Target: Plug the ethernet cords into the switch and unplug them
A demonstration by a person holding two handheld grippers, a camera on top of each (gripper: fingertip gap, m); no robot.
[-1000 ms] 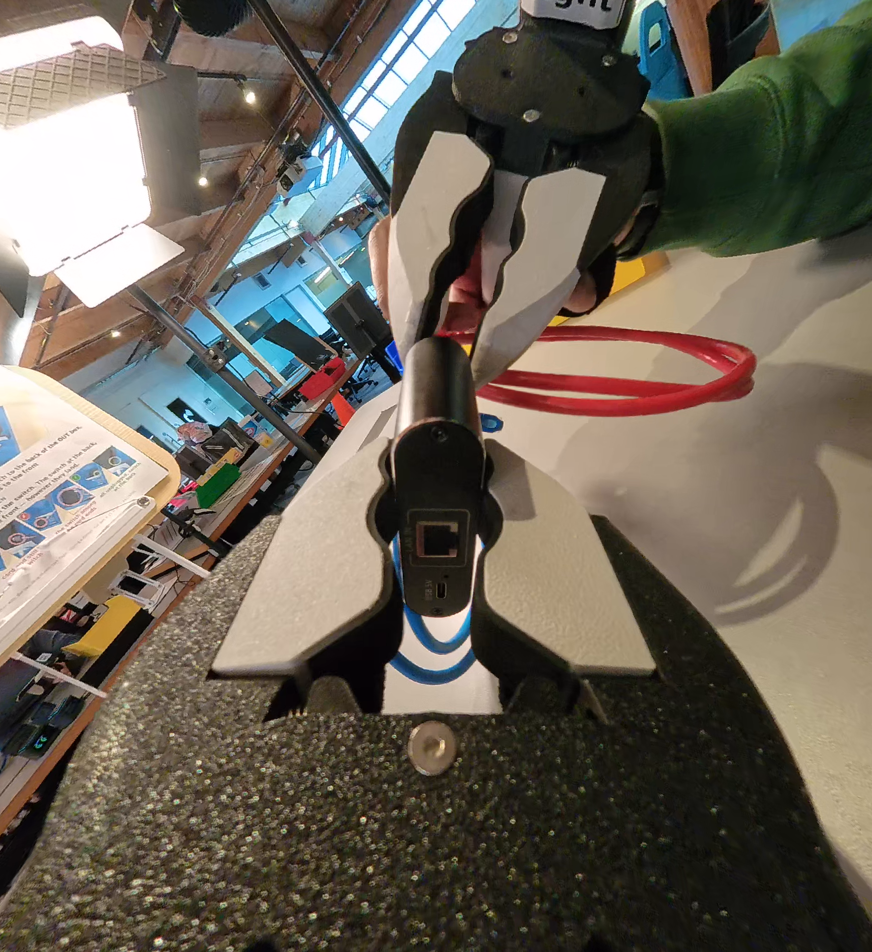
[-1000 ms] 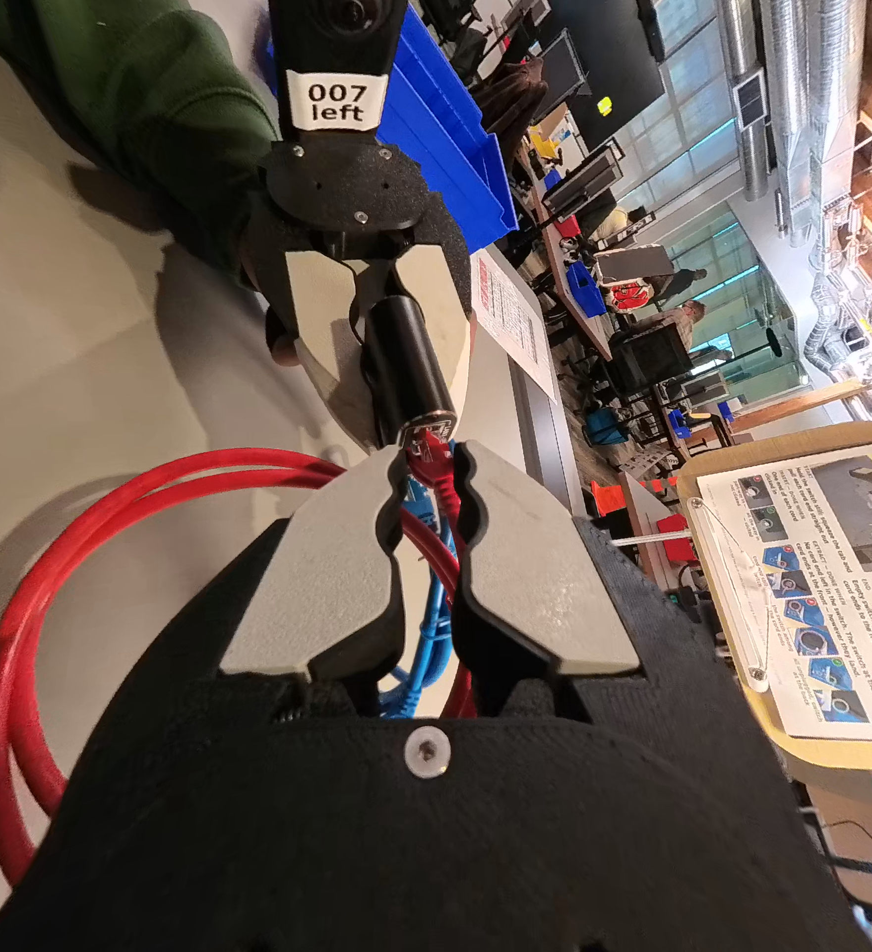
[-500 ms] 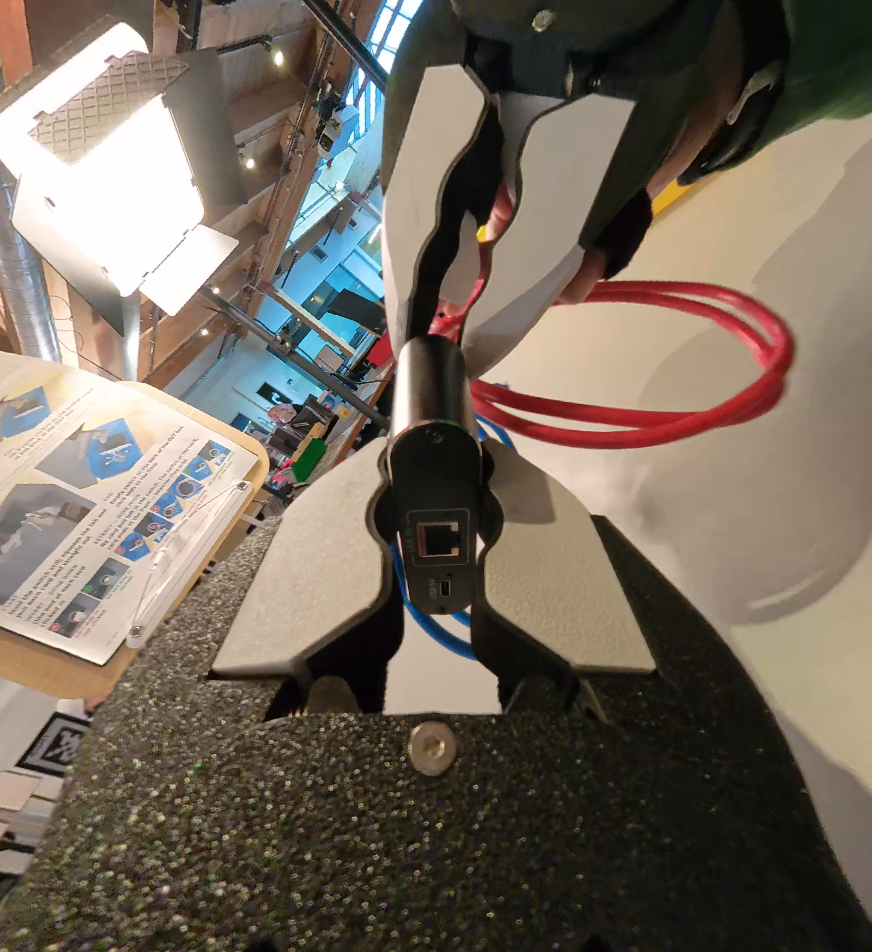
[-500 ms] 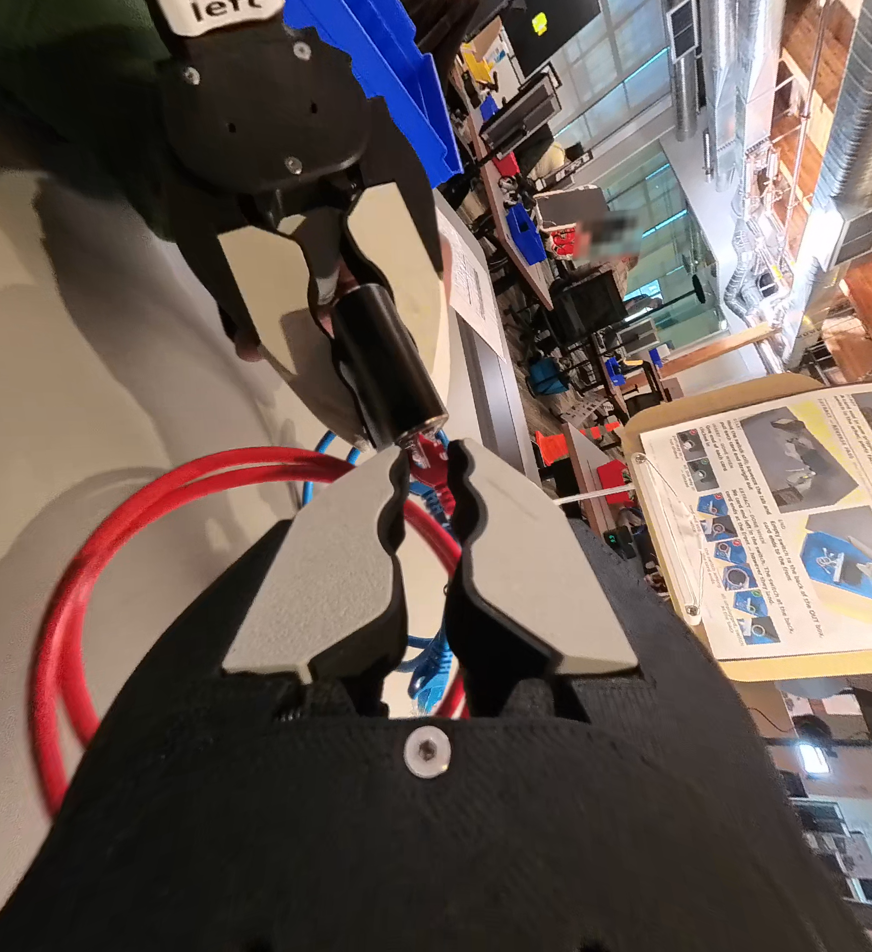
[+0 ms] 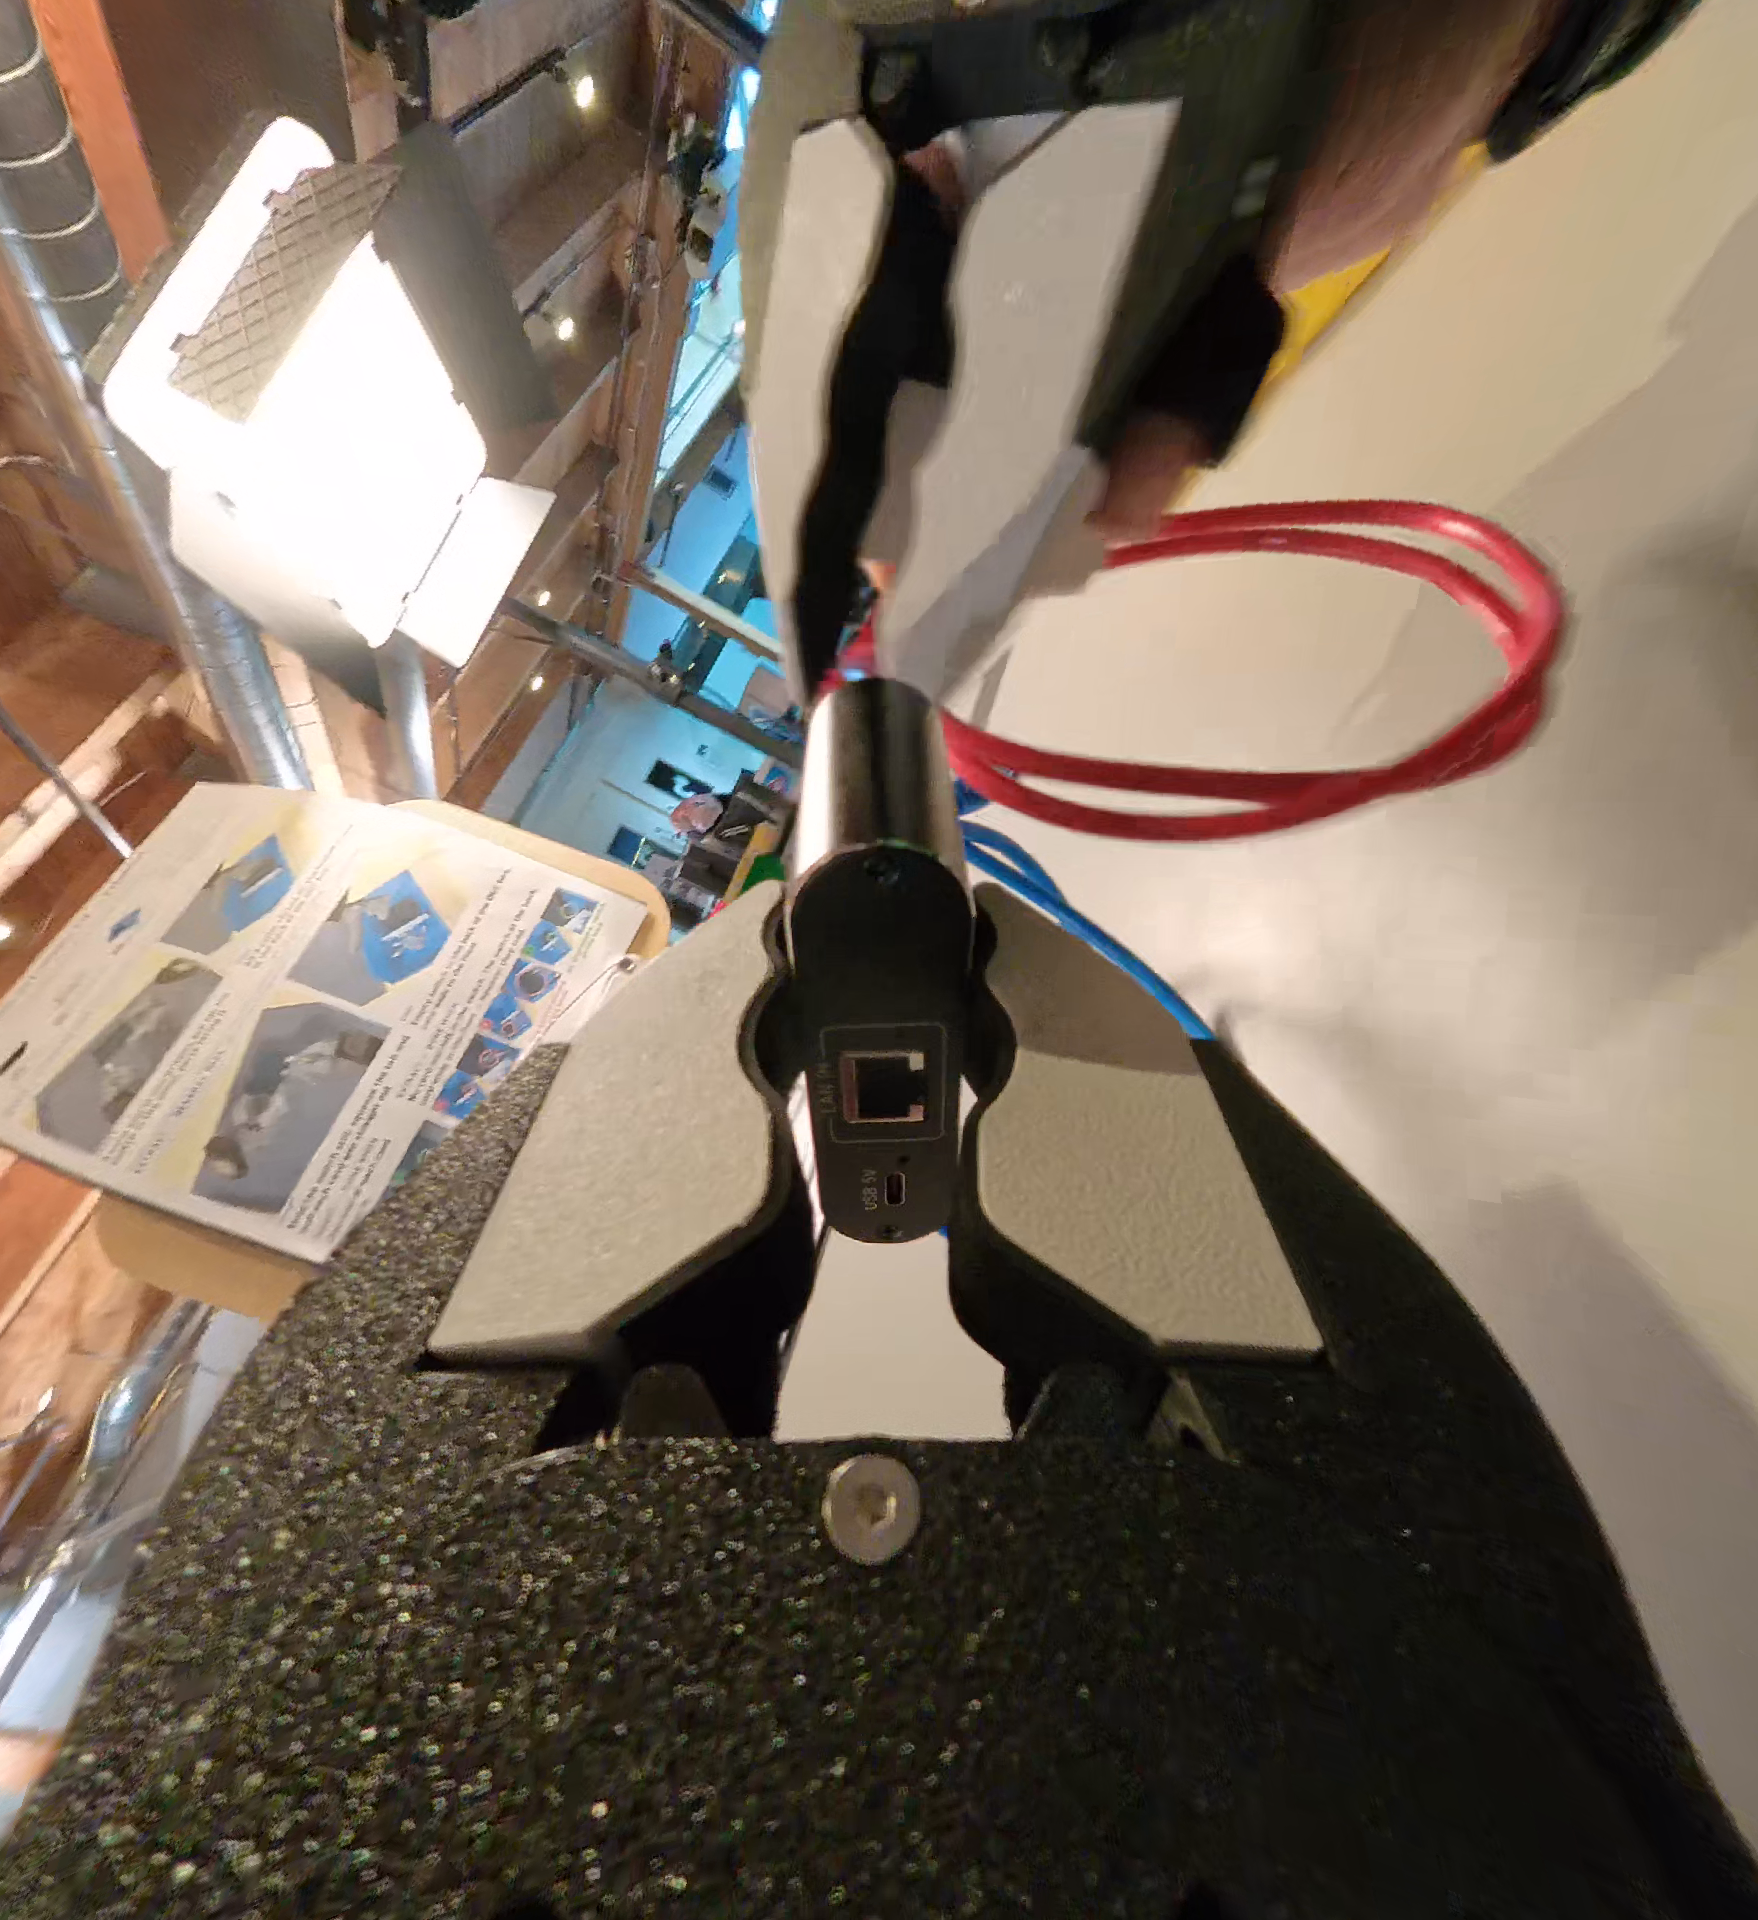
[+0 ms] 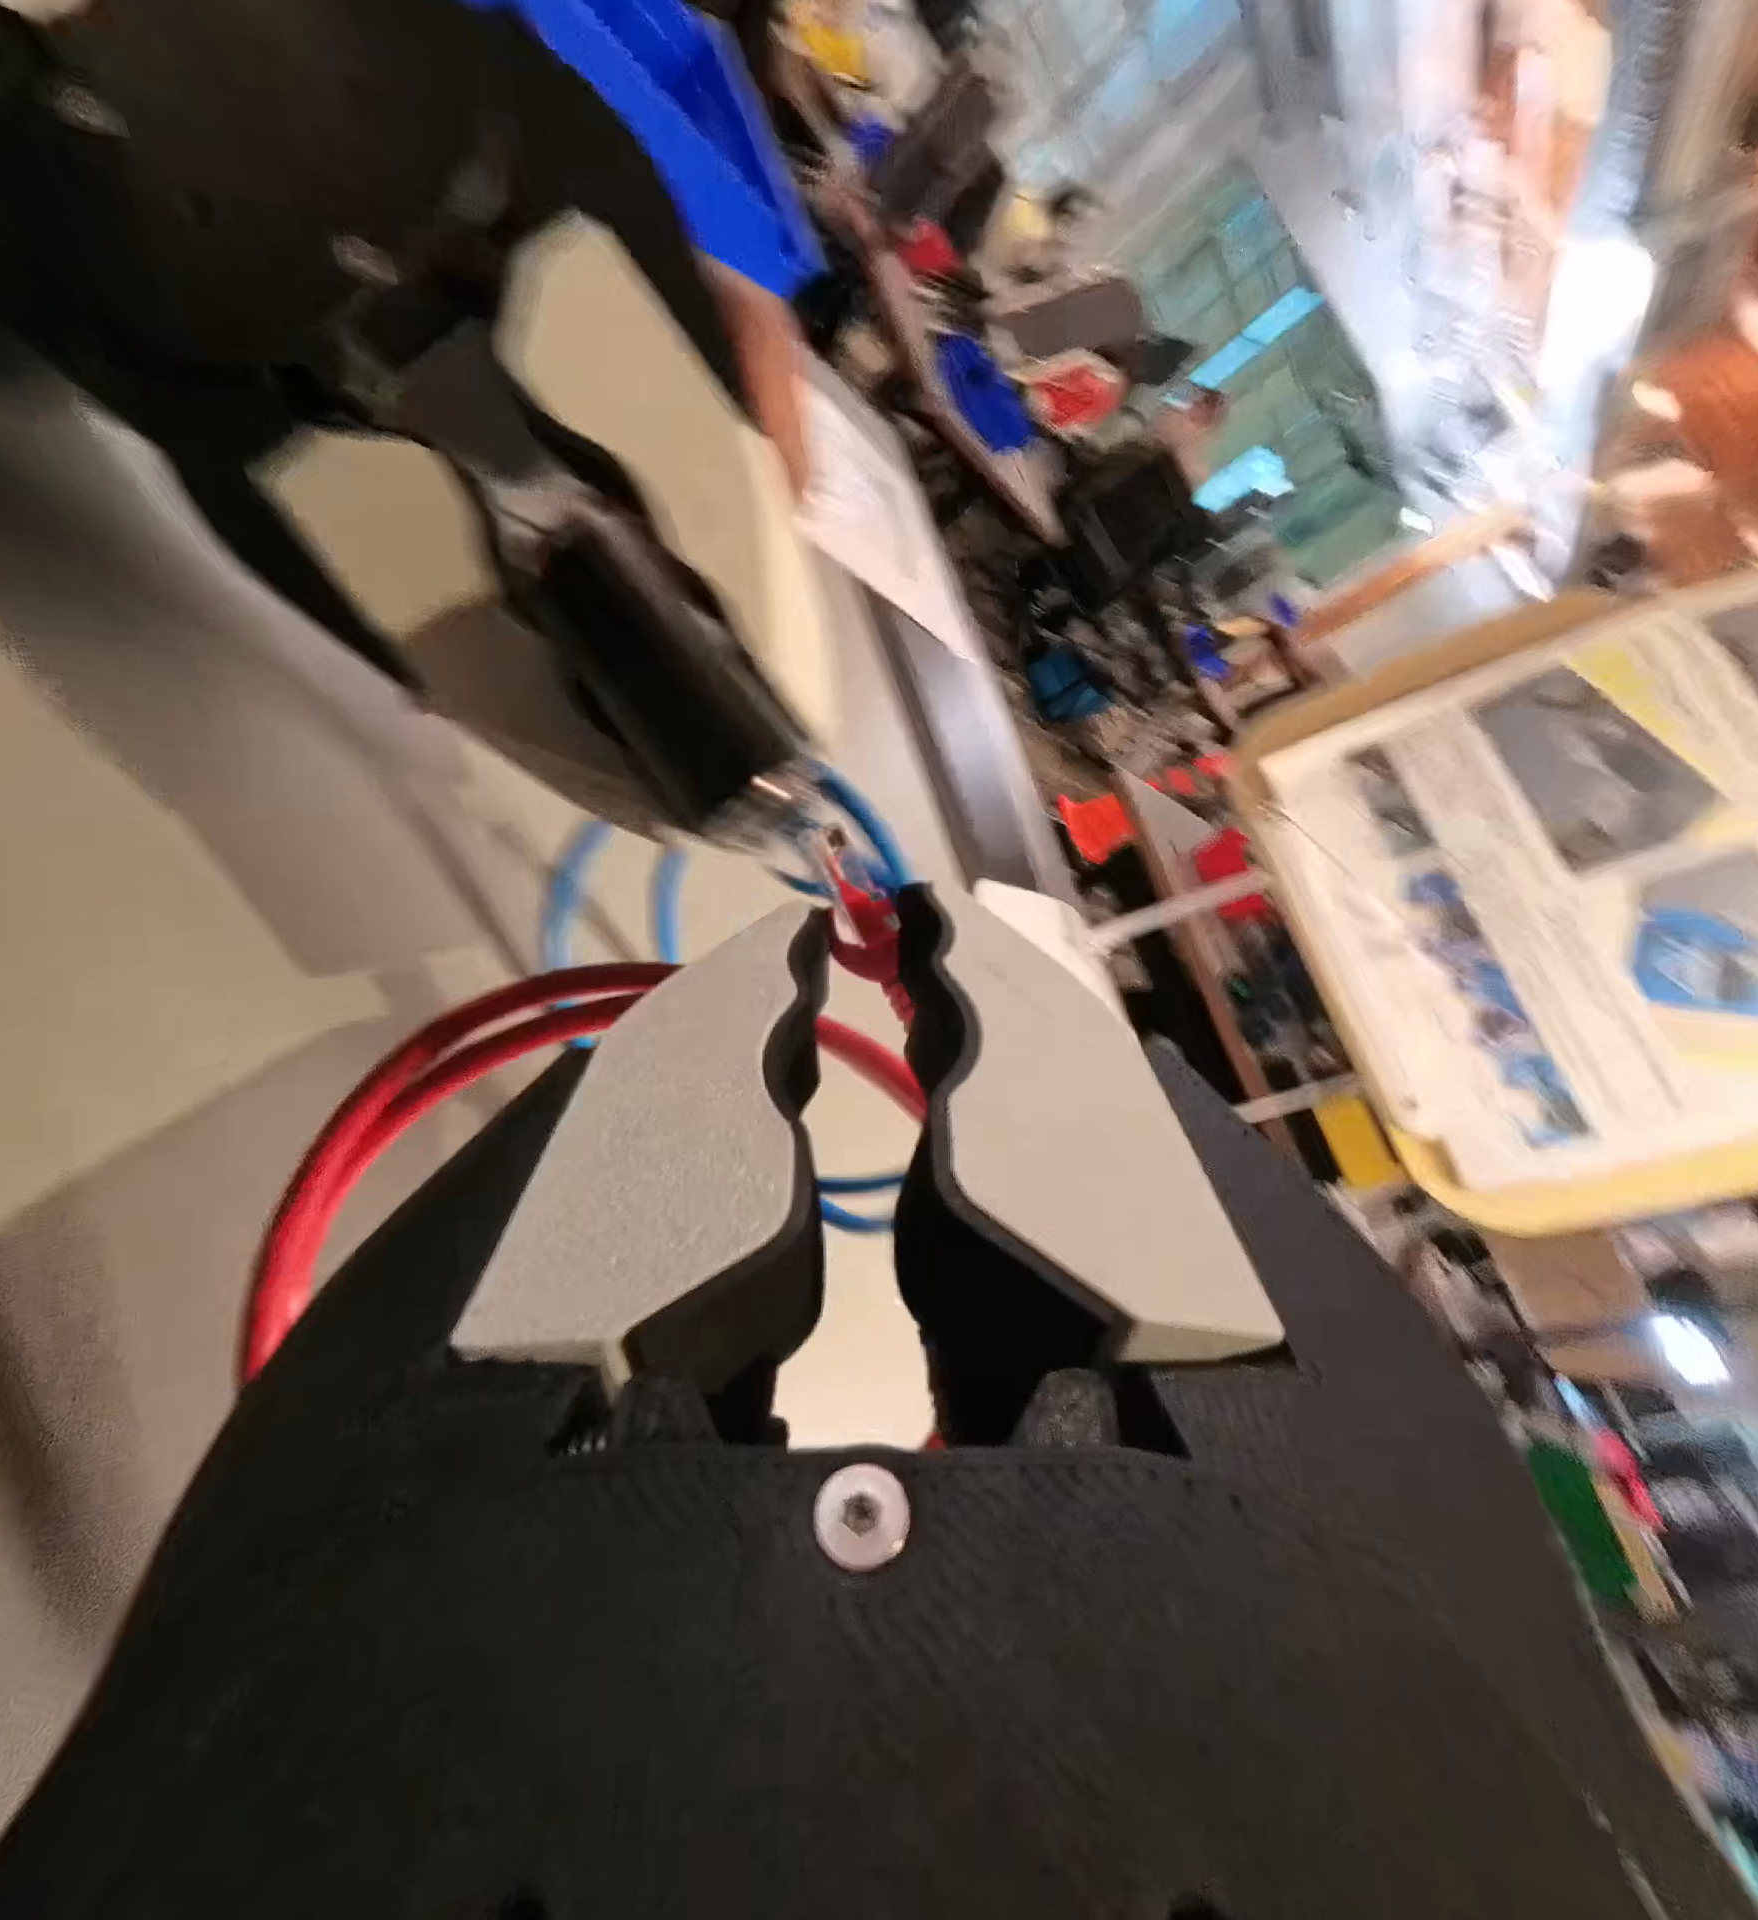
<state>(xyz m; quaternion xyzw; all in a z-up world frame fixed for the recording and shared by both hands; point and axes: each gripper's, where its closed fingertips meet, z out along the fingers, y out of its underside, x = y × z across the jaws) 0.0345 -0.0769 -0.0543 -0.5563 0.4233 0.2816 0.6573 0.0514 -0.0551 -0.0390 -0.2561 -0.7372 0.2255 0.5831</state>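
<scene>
My left gripper (image 5: 880,914) is shut on the black cylindrical switch (image 5: 880,1039), whose near end with an empty port faces the camera. My right gripper (image 6: 859,920) is shut on the red cord's plug (image 6: 867,940). The plug's clear tip shows just off the switch's far end (image 6: 750,790); blur hides whether it touches the port. In the left wrist view the right gripper (image 5: 854,644) stands at the switch's far end. The red cord (image 5: 1374,790) loops over the table, and it also shows in the right wrist view (image 6: 387,1091). A blue cord (image 5: 1083,935) lies below the switch.
The white table (image 5: 1477,1143) lies under both grippers. An instruction sheet on a board (image 5: 283,997) stands at the side and shows in the right wrist view too (image 6: 1581,831). A bright light panel (image 5: 303,374) hangs above. A blue bin (image 6: 688,135) sits behind the left gripper.
Both grippers have swung and tilted together, blurring the right view. The red plug, at the switch's end a second ago, now shows its clear tip outside it. Both grasps hold.
</scene>
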